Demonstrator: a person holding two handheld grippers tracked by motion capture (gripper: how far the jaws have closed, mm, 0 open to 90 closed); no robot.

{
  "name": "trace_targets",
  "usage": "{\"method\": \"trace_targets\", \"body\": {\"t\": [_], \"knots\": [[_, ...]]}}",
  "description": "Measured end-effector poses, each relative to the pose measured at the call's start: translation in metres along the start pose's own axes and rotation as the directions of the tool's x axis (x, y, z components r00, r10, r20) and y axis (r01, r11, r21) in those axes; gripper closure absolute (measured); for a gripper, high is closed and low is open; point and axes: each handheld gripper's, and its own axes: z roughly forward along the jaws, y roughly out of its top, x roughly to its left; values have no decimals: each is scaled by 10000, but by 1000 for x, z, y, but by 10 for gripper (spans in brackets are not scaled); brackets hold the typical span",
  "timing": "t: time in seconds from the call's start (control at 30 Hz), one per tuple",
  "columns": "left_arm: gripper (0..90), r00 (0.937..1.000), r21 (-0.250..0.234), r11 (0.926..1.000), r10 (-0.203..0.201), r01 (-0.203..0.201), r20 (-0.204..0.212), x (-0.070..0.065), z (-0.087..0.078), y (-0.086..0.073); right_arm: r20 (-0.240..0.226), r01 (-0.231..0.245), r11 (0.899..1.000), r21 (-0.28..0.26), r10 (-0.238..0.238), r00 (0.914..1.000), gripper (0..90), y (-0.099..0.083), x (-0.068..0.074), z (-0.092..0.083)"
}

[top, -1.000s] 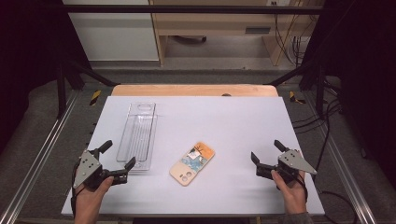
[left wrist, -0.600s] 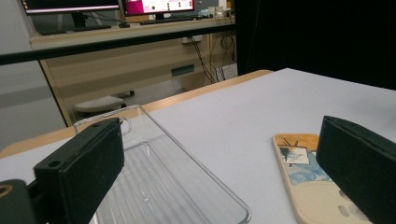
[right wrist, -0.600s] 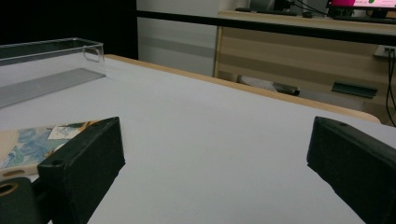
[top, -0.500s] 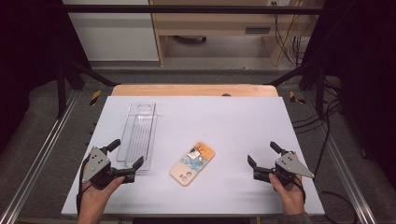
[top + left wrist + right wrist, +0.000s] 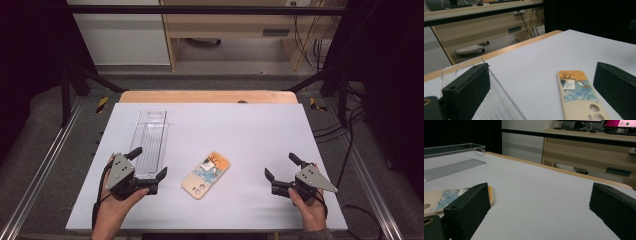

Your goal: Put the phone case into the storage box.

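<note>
**Two tongs wide, phone case between them**

We see the phone case (image 5: 206, 175) flat on the white tabletop (image 5: 250, 130), long axis diagonal: camera cut-outs toward us and left, orange end away and right. Our left tongs (image 5: 148, 165) gape wide beside the clear tray (image 5: 151, 142); our right tongs (image 5: 281, 166) gape wide, well apart from the case.

We saw a white rectangular desk (image 5: 260, 125) with a light wooden strip (image 5: 207, 96) along its far edge. Beyond it stood a pale wooden cabinet (image 5: 240, 25), with a white panel (image 5: 120, 35) to its left and black cables (image 5: 312, 35) hanging at its right. Grey carpeted floor (image 5: 45, 130) surrounded the desk.
</note>
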Motion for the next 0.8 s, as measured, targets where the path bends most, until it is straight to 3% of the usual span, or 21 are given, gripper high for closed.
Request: {"method": "trace_targets", "body": {"t": [0.5, 0.8], "knots": [[9, 9980, 726, 9971, 171, -216, 616, -32, 36, -2, -222, 57, 10000, -73, -58, 9997, 22, -1, 1, -2], [10, 9959, 943, 9951, 199, -282, 883, -41, 47, -4, -309, 98, 9999, -87, -101, 9995, 23, -3, 0, -2]]}}
